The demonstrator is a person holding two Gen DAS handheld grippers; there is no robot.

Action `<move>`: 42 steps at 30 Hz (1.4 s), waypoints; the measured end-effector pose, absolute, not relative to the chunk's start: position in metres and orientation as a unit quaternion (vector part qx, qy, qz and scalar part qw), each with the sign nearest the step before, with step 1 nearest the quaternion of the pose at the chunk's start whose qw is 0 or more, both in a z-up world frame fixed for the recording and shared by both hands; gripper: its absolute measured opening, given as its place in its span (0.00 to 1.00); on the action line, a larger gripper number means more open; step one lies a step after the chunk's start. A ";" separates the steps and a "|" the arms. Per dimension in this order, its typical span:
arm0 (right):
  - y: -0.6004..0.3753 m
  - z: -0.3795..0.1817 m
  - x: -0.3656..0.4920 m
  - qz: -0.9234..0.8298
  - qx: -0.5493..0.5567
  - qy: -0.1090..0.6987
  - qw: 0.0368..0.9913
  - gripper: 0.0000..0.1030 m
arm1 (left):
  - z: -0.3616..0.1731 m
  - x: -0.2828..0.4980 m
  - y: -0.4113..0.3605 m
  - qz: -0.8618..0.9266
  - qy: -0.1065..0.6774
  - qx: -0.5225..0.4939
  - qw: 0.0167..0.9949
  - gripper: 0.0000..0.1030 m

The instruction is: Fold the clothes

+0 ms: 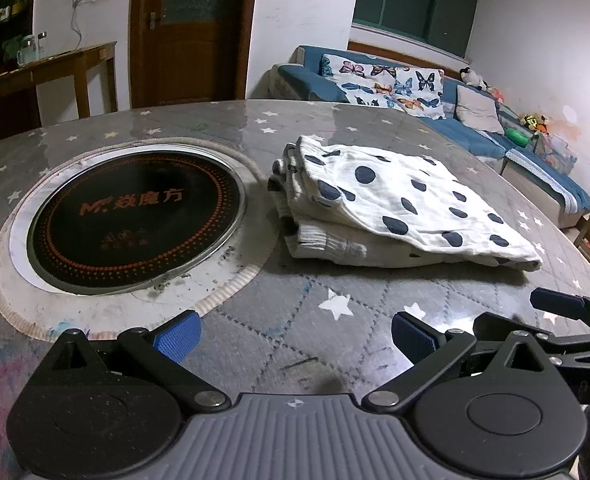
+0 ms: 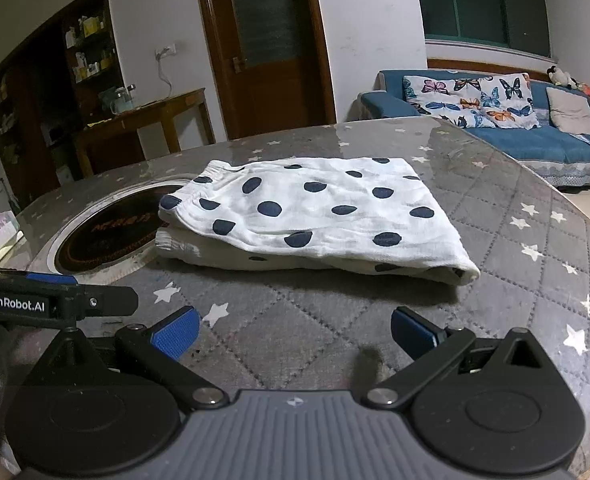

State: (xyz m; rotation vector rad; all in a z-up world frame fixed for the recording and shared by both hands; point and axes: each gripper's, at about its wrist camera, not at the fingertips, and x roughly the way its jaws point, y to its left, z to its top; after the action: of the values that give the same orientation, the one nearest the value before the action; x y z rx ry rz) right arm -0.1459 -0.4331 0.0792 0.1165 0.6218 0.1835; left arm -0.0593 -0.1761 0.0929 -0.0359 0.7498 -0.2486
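A white garment with dark blue dots [image 1: 399, 204] lies folded in a flat stack on the grey star-patterned table [image 1: 295, 320]. It also shows in the right wrist view [image 2: 315, 216], centred ahead. My left gripper [image 1: 295, 336] is open and empty, hovering over the table a little in front of the garment. My right gripper [image 2: 295, 332] is open and empty, also short of the garment's near edge. The right gripper's fingers [image 1: 559, 304] show at the right edge of the left wrist view, and the left gripper's body [image 2: 55, 296] shows at the left of the right wrist view.
A round black induction cooktop [image 1: 135, 220] is set into the table left of the garment, also seen in the right wrist view [image 2: 111, 236]. A blue sofa [image 1: 475, 128] with a butterfly blanket stands beyond the table. A wooden side table [image 1: 55, 68] and door stand behind.
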 end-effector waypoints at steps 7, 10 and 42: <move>-0.432 0.080 -0.149 0.088 0.059 0.303 0.947 1.00 | 0.094 -0.064 -0.178 -0.123 0.363 -0.014 0.924 1.00; -0.431 0.079 -0.151 0.086 0.061 0.304 0.947 1.00 | 0.095 -0.067 -0.178 -0.123 0.362 -0.013 0.924 1.00; -0.433 0.082 -0.162 0.066 0.057 0.300 0.950 1.00 | 0.099 -0.088 -0.188 -0.133 0.355 -0.003 0.925 1.00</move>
State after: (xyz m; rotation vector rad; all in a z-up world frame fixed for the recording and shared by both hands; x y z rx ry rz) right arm -0.1619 -0.4329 0.0815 0.1152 0.6100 0.1344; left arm -0.0879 -0.1879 0.0991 -0.0068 0.7275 -0.2737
